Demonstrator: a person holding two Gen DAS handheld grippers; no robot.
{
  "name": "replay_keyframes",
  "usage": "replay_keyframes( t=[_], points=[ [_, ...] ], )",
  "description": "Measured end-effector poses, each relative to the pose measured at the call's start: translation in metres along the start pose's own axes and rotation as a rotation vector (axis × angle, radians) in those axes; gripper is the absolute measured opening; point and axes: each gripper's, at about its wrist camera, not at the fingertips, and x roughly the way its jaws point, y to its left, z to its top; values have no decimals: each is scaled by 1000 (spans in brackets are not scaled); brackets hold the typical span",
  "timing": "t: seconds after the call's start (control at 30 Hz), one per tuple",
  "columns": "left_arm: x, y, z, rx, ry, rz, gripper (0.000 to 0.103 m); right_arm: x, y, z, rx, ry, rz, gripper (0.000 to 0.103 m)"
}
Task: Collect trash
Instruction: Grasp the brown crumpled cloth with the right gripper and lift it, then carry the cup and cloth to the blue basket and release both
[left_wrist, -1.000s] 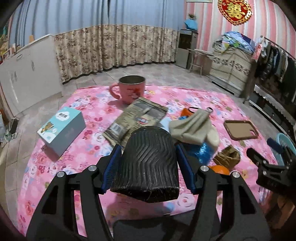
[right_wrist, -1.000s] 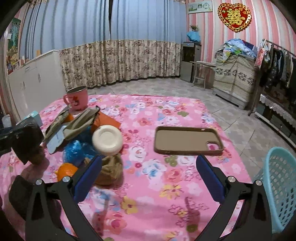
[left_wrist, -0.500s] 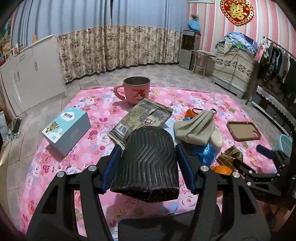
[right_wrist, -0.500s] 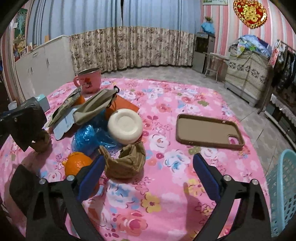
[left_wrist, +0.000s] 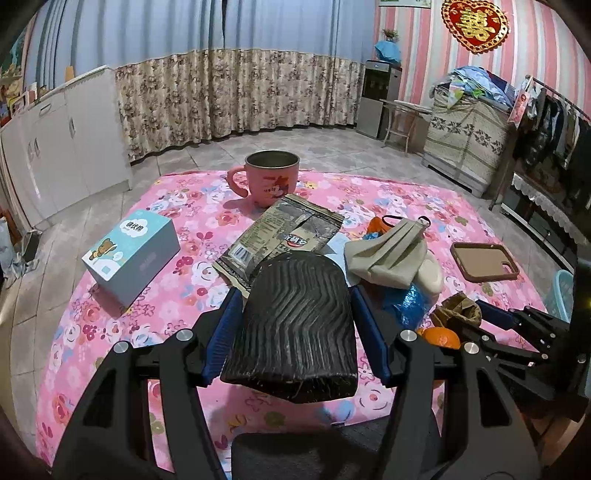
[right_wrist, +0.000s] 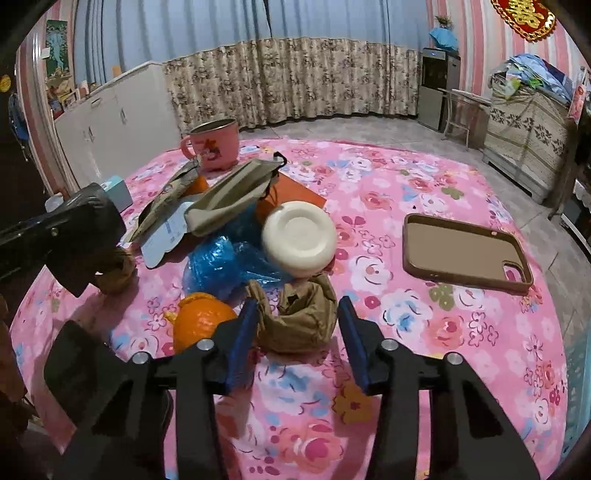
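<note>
Gripping one black ribbed object (left_wrist: 295, 325) between the left gripper (left_wrist: 295, 328) fingers, long axis running away from the camera. Straddling one crumpled brown paper wad (right_wrist: 299, 314) with the right gripper (right_wrist: 297, 332) fingers spread, near the desk (right_wrist: 424, 325) front edge. Sitting beside it: one orange (right_wrist: 201, 319). Lying farther back: one blue plastic bag (right_wrist: 229, 262), one white bowl (right_wrist: 299, 240), one phone case (right_wrist: 465, 251), one pink mug (right_wrist: 214, 147).

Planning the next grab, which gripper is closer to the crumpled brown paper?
Right. The right gripper brackets the crumpled brown paper, jaws open. The left gripper, clamping a black ridged object, sits off to its left.
</note>
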Motion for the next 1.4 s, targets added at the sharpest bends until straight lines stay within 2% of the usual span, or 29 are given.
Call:
replay_keyframes(
  t=[0.37, 0.5, 0.6, 0.73, 0.87, 1.0, 1.13, 1.4],
  points=[
    [-5, -10, -1, 13, -25, -22, 59, -30, -28, 6, 43, -95, -111, 43],
    [-11, -22, -1, 28, -34, -58, 59, -54, -45, 7, 45, -122, -156, 43],
    [-20, -39, 3, 55, -65, -46, 59, -83, -68, 9, 84, -157, -167, 43],
    [-41, -79, 14, 100, -126, -79, 59, -119, -99, 2, 106, -194, -214, 43],
    [-50, -125, 24, 125, -152, -149, 59, -151, -139, -15, 163, -209, -272, 43],
    [-48, -180, 23, 158, -144, -232, 59, -187, -186, -38, 221, -217, -366, 43],
    [-41, -240, 10, 200, -121, -316, 60, -213, -230, -58, 279, -213, -452, 43],
    [-25, -337, -24, 312, -76, -440, 59, -228, -280, -85, 349, -197, -545, 43]
  ],
)
